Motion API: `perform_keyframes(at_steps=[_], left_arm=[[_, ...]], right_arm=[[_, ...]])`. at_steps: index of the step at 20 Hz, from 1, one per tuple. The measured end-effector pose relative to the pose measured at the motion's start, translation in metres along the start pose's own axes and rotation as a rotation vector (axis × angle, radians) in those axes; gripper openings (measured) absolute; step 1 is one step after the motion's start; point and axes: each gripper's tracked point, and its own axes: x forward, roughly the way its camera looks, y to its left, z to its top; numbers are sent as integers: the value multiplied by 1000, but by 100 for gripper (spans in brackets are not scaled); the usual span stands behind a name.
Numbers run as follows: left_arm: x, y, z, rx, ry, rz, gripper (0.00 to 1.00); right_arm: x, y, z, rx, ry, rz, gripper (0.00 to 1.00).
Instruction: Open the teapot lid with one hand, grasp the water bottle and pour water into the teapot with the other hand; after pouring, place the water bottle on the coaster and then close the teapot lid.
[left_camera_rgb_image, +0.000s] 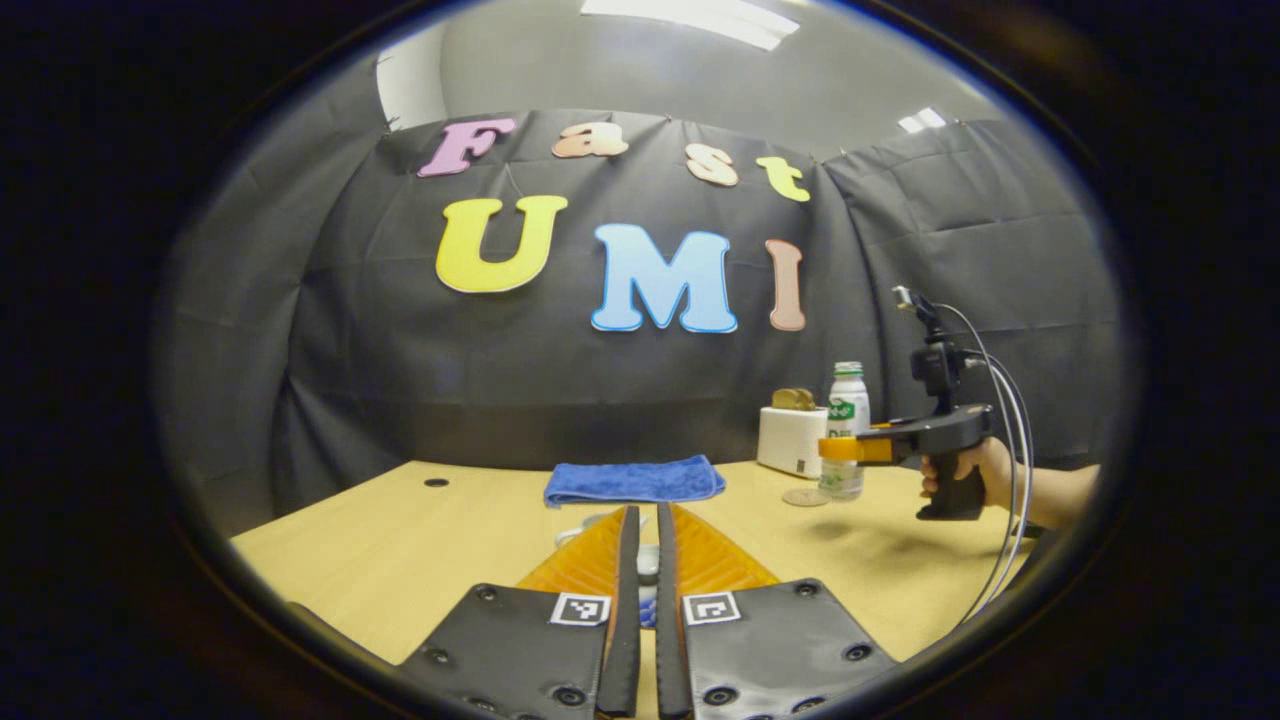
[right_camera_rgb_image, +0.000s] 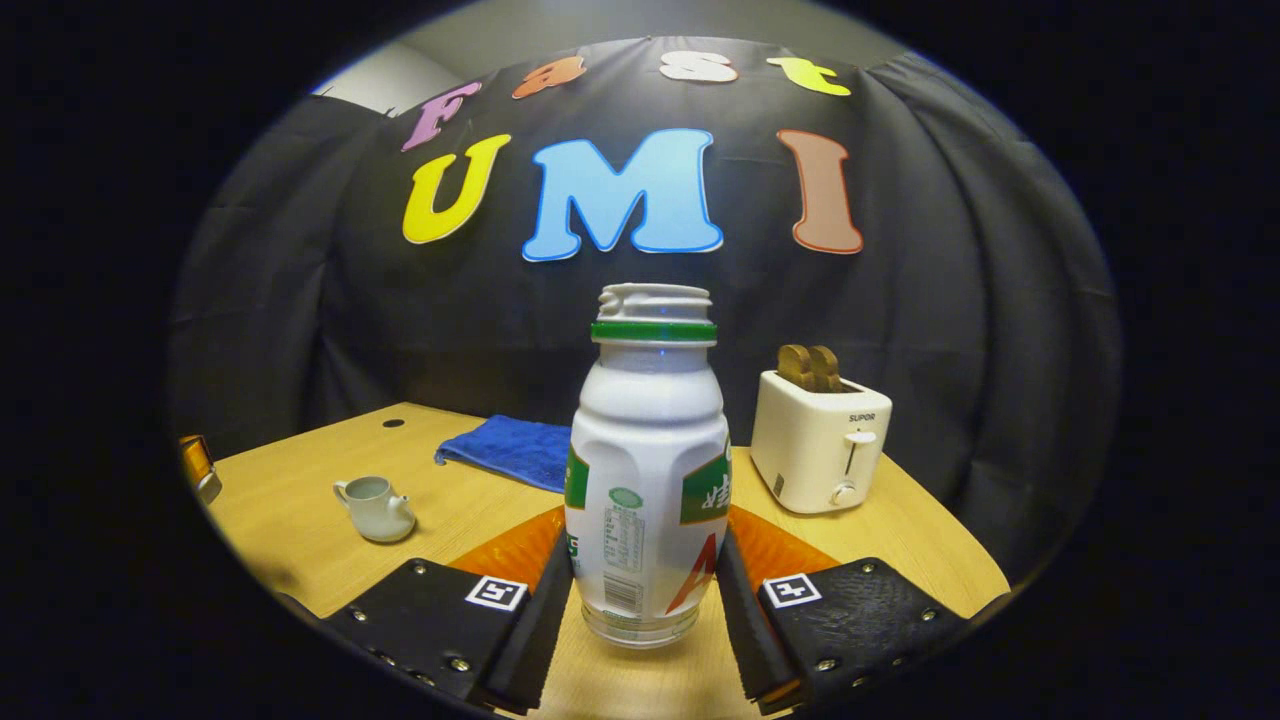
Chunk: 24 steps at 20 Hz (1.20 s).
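Left gripper (left_camera_rgb_image: 647, 518) is clenched on a small white piece, judged to be the lid (left_camera_rgb_image: 648, 565). The teapot (right_camera_rgb_image: 375, 508) stands open on the desk (right_camera_rgb_image: 300, 480). Right gripper (right_camera_rgb_image: 642, 600) grasps the uncapped bottle (right_camera_rgb_image: 648, 470) (label print illegible). Pouring, placement on the coaster (left_camera_rgb_image: 805, 497) and lid closing remain.

The site was a staged recording booth, not a lived-in kitchen. Black cloth (right_camera_rgb_image: 960, 330) draped the walls behind a light wooden worktop (right_camera_rgb_image: 300, 480). Household props stood on it: a white toaster (right_camera_rgb_image: 820, 450) with bread in its slots and a folded blue towel (left_camera_rgb_image: 633, 480). Ceiling panel lights (left_camera_rgb_image: 700, 15) suggested an office or lab room.
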Motion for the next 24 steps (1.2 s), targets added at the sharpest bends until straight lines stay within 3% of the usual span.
perform_keyframes(at_steps=[6,13,16,17,21,23,24], left_arm=[[71,2,5,53,-18,-19,17],[170,23,-50,56,89,-13,17],[190,38,-66,82,123,36,13],[192,43,-69,95,129,49,17],[196,49,-80,93,154,61,13],[198,53,-83,81,155,64,17],[198,51,-85,75,157,59,13]], right_arm=[[-34,-4,-2,72,-35,12,71],[-56,-16,6,5,-85,0,71],[-54,-20,0,6,-82,4,71],[-54,-22,-2,6,-79,3,71],[-52,-29,-6,6,-78,-9,71],[-51,-27,-6,8,-75,-6,71],[-51,-25,-6,6,-73,-3,71]])
